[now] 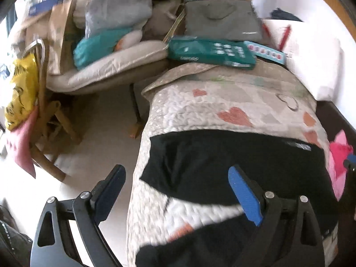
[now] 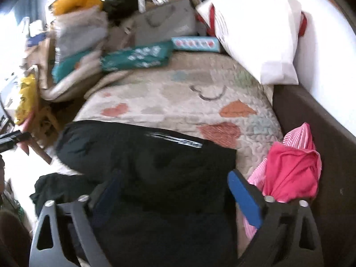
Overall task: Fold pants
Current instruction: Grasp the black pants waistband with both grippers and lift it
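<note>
Black pants (image 1: 233,164) lie across a quilted bedspread with heart prints (image 1: 222,102); a small white label shows near their far right edge. My left gripper (image 1: 178,191) is open and empty, above the pants' near left part, by the bed's left edge. In the right wrist view the pants (image 2: 155,155) fill the near middle of the bed (image 2: 178,89). My right gripper (image 2: 175,191) is open and empty just above them. Part of the black cloth hangs off the bed's left side (image 2: 57,187).
A pink and red garment (image 2: 291,169) lies at the bed's right edge by a dark bed frame (image 2: 322,133). Teal boxes (image 1: 211,51), a grey bag (image 1: 222,20) and a white pillow (image 2: 255,37) sit at the far end. A cluttered chair (image 1: 89,66) stands left over pale floor.
</note>
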A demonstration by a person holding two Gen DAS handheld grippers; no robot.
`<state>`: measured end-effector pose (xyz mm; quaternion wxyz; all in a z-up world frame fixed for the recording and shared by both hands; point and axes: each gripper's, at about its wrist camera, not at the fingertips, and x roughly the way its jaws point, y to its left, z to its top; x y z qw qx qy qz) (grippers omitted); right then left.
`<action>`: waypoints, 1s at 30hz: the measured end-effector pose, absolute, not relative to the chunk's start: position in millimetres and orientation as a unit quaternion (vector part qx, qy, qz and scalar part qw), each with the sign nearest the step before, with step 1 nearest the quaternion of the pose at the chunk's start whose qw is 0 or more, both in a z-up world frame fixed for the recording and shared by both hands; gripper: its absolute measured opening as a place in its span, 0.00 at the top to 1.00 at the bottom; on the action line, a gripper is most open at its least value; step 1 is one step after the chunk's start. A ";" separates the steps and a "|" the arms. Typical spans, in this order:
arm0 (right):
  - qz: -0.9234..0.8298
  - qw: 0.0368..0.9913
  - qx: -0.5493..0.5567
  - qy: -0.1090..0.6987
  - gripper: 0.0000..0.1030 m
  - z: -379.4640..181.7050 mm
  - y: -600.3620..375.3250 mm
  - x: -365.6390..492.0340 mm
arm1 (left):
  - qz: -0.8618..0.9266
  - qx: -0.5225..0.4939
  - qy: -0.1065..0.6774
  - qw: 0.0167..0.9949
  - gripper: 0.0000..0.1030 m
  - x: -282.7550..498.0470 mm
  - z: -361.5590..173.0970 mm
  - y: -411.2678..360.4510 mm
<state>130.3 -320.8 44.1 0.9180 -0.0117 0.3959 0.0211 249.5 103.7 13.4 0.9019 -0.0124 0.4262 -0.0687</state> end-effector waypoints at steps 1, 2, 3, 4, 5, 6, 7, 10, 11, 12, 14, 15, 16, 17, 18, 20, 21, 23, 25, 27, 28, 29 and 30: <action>0.025 0.914 -0.005 0.404 0.16 41.2 -327.7 140.9 | -0.070 -0.024 0.436 0.897 0.09 264.7 5.3 109.7; 0.030 0.910 0.002 0.414 0.17 36.4 -334.7 153.9 | -0.069 -0.035 0.444 0.893 0.09 276.0 -2.5 113.8; 0.035 0.907 0.006 0.419 0.17 32.2 -339.4 164.6 | -0.067 -0.049 0.454 0.887 0.09 289.5 -12.2 119.1; 0.041 0.905 0.009 0.424 0.17 28.5 -344.0 174.0 | -0.068 -0.062 0.463 0.882 0.09 301.1 -21.6 122.8; 0.052 0.900 0.018 0.432 0.17 22.2 -349.3 186.3 | -0.070 -0.070 0.469 0.877 0.09 308.9 -29.4 124.0; 0.060 0.897 0.026 0.438 0.17 17.6 -352.8 197.0 | -0.069 -0.078 0.478 0.872 0.09 319.8 -39.0 125.9; 0.064 0.894 0.032 0.441 0.17 13.5 -354.7 205.0 | -0.069 -0.083 0.481 0.870 0.09 325.8 -45.9 126.3; 0.086 0.888 0.041 0.451 0.17 0.5 -357.2 234.8 | -0.072 -0.092 0.488 0.865 0.09 350.9 -64.3 123.3; 0.092 0.886 0.039 0.452 0.17 -2.7 -356.3 243.0 | -0.075 -0.091 0.491 0.863 0.09 359.5 -69.7 121.5; 0.094 0.885 0.035 0.454 0.17 -5.4 -356.0 249.2 | -0.080 -0.089 0.494 0.861 0.09 368.1 -75.9 118.0; 0.104 0.882 0.021 0.460 0.18 -13.0 -351.7 266.9 | -0.088 -0.082 0.501 0.857 0.09 382.0 -87.3 111.2; 0.106 0.880 0.015 0.463 0.19 -16.3 -350.7 272.6 | -0.093 -0.075 0.506 0.854 0.09 388.4 -93.8 106.9; 0.110 0.877 0.008 0.468 0.21 -21.8 -347.5 280.6 | -0.097 -0.069 0.509 0.852 0.09 393.1 -99.0 103.2; 0.115 0.873 0.004 0.473 0.22 -26.2 -344.8 286.0 | -0.102 -0.061 0.514 0.850 0.09 397.7 -104.5 98.4; 0.120 0.871 -0.003 0.477 0.23 -30.9 -341.5 291.4 | -0.109 -0.057 0.517 0.847 0.09 400.9 -107.7 95.0; 0.129 0.866 -0.023 0.483 0.24 -41.4 -332.2 303.2 | -0.131 -0.049 0.519 0.843 0.09 405.3 -113.0 86.9; 0.133 0.864 -0.030 0.485 0.24 -45.0 -330.7 307.0 | -0.136 -0.046 0.519 0.843 0.09 407.3 -113.6 83.8; 0.143 0.858 -0.051 0.491 0.24 -54.5 -321.6 315.2 | -0.148 -0.042 0.518 0.842 0.09 410.9 -113.8 79.5; 0.147 0.854 -0.076 0.494 0.25 -61.5 -314.0 318.1 | -0.156 -0.042 0.515 0.842 0.19 410.1 -111.9 79.9; 0.154 0.851 -0.094 0.494 0.36 -65.6 -307.7 316.4 | -0.154 -0.038 0.511 0.845 0.45 406.8 -108.2 84.0; 0.161 0.849 -0.094 0.494 0.54 -65.4 -306.0 314.9 | -0.157 -0.041 0.507 0.847 0.55 404.2 -104.7 87.8; 0.172 0.845 -0.090 0.498 0.63 -65.1 -303.9 313.9 | -0.171 -0.052 0.505 0.845 0.83 401.4 -100.8 92.3; 0.181 0.841 -0.088 0.503 0.68 -64.7 -299.6 310.9 | -0.188 -0.068 0.507 0.839 0.85 398.1 -96.6 95.3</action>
